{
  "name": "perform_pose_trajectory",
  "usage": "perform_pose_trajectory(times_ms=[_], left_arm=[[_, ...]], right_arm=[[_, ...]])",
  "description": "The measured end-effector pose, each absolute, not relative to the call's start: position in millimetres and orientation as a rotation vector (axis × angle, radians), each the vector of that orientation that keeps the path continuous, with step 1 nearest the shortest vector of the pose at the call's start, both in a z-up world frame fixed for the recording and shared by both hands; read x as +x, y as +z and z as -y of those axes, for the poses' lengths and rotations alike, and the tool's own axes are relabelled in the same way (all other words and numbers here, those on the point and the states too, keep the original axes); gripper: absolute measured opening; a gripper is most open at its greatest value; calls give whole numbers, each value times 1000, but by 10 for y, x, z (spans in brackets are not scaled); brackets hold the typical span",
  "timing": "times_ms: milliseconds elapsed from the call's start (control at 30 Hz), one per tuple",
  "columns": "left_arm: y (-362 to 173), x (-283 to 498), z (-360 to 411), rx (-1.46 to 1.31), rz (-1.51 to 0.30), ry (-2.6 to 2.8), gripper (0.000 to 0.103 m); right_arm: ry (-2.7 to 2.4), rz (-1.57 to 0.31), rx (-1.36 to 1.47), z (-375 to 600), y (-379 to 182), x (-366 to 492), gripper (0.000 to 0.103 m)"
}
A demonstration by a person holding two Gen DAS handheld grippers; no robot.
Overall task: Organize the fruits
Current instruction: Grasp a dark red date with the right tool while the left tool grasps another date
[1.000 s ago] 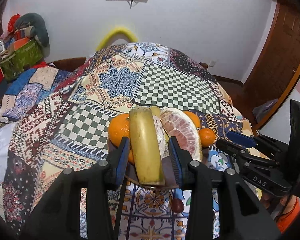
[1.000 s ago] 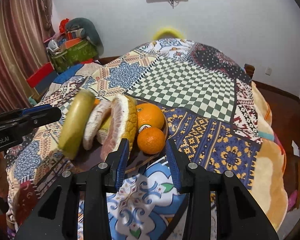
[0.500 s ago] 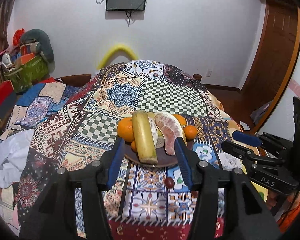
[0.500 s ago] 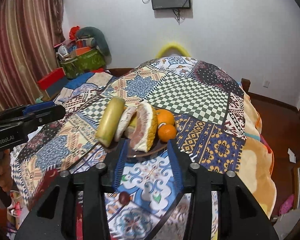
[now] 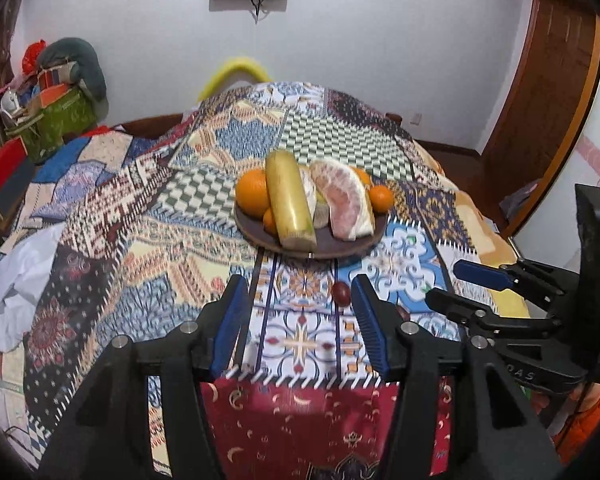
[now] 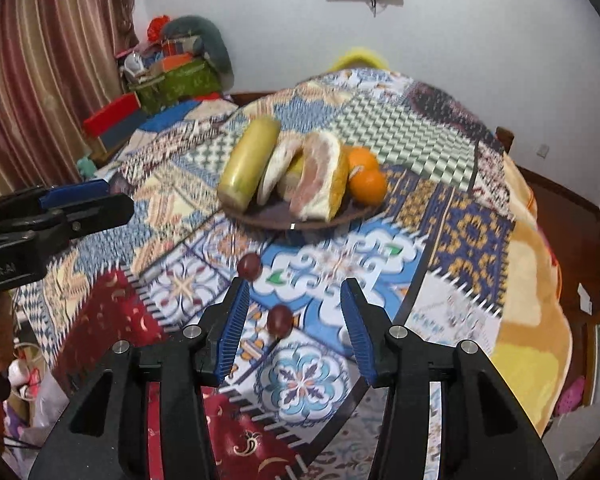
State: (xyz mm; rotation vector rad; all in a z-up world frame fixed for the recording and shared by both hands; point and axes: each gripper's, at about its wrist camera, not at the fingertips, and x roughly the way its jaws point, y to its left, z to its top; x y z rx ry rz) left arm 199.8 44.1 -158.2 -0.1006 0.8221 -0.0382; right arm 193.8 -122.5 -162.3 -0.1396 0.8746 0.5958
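A dark round plate (image 5: 342,246) (image 6: 268,216) on the patchwork tablecloth holds a yellow-green banana (image 5: 288,200) (image 6: 250,164), peeled pomelo wedges (image 5: 346,200) (image 6: 320,176) and several oranges (image 5: 252,192) (image 6: 366,186). Two small dark red fruits lie loose on the cloth in front of the plate (image 6: 249,267) (image 6: 280,321); one shows in the left wrist view (image 5: 341,293). My left gripper (image 5: 300,332) is open and empty, well back from the plate. My right gripper (image 6: 292,328) is open and empty, with one red fruit between its fingers' lines.
The round table's front edge (image 5: 300,384) is close below both grippers. A green basket of clutter (image 5: 48,120) and a red box (image 6: 116,112) sit at the left. A wooden door (image 5: 540,120) stands at the right. A chair back (image 6: 504,138) rises behind the table.
Both grippers have pulled back and up from the plate. The left gripper let go of the banana, which now rests on the plate. The two small red fruits have come into view.
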Motion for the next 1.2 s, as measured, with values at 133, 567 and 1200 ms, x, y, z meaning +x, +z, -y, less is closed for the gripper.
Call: perform_pose_trajectory(times_ms=[133,567,1200], left_arm=[[-1735,1969,-476,-105,-856,-21,53],[-2019,2045,-570,-131,-914,-3,53],[-2155,2453,-137,-103,-955,-96,49]], right_arm=[[595,-912,-136,1184,-1782,1937,44],[619,-985,-175,1034,-2063,1994,30],[567,-917,-92,1428,-1879,2130,17]])
